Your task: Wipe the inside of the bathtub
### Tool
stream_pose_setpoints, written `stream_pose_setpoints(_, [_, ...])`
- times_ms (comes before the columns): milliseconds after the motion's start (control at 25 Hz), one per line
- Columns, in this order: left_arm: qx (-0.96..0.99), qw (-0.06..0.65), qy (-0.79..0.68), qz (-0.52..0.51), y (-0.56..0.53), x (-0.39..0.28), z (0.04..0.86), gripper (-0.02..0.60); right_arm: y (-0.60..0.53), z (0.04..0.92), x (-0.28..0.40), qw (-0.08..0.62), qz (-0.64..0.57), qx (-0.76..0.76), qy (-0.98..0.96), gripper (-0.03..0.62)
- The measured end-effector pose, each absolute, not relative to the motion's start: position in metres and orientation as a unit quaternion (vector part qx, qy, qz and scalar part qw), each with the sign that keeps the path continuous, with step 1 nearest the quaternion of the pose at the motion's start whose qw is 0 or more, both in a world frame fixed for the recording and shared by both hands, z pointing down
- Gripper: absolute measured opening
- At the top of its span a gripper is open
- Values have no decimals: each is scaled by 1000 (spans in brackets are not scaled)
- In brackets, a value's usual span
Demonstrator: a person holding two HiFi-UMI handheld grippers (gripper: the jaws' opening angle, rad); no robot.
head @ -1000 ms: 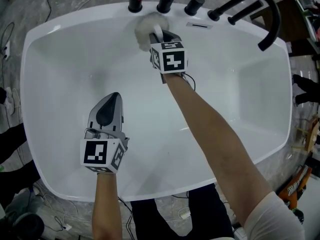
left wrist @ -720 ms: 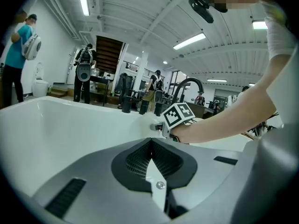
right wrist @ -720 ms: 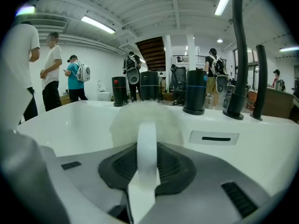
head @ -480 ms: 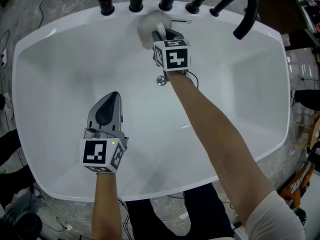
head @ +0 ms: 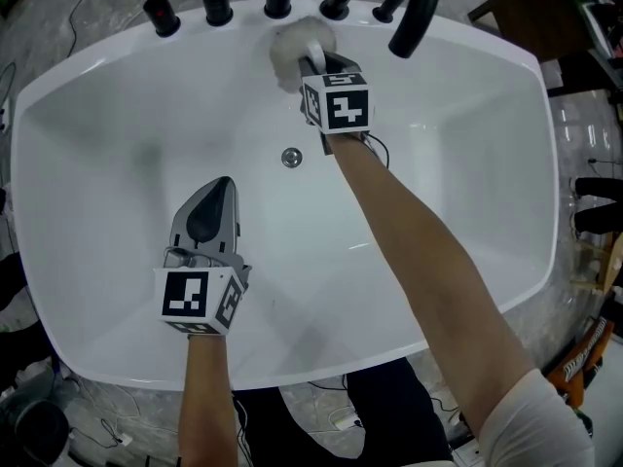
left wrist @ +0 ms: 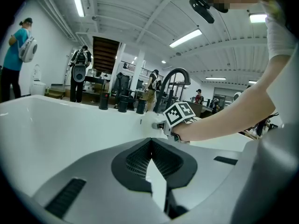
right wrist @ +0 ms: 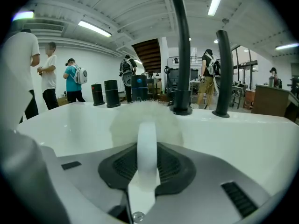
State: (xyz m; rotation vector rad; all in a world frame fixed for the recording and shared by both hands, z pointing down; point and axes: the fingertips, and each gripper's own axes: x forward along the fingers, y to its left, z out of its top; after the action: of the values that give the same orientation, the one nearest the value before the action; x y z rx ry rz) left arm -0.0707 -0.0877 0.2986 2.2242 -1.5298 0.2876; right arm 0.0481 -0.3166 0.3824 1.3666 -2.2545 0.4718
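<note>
While the right gripper [head: 316,66] has its jaws clamped on the white handle [right wrist: 146,148] of a fluffy white pad [head: 294,47], the pad sits pressed against the far inner wall of the bathtub [head: 467,173], just under the rim. Handle stands upright between the jaws, with the pad's round fuzz spreading beyond the jaw tips. Three black knobs [head: 216,4] line the rim to the left of the pad. Two black fittings and a curved black spout [head: 414,13] rise from the rim just to its right. Right arm reaches long across the tub from the near side, marker cube [head: 337,105] facing up. Left gripper [head: 222,187] hangs over the near left part of the tub floor, well apart from the pad. Its jaws are closed tip to tip with nothing between them, pointing toward the far wall. Round metal drain [head: 291,158] lies on the tub floor between the two grippers, nearer the right one. Tub interior reads plain white and glossy. Several people [right wrist: 74,80] stand in the hall beyond the far rim.
</note>
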Motion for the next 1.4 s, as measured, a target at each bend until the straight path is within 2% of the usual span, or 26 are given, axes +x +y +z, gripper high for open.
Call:
stream_pose_setpoints(920, [817, 205, -529, 108, -113, 83, 315, 11, -345, 390, 224, 218, 166, 524, -807, 97])
stream_pose_setpoints(1400, [839, 207, -489, 121, -192, 207, 334, 11, -357, 404, 326, 233, 158, 532, -798, 97])
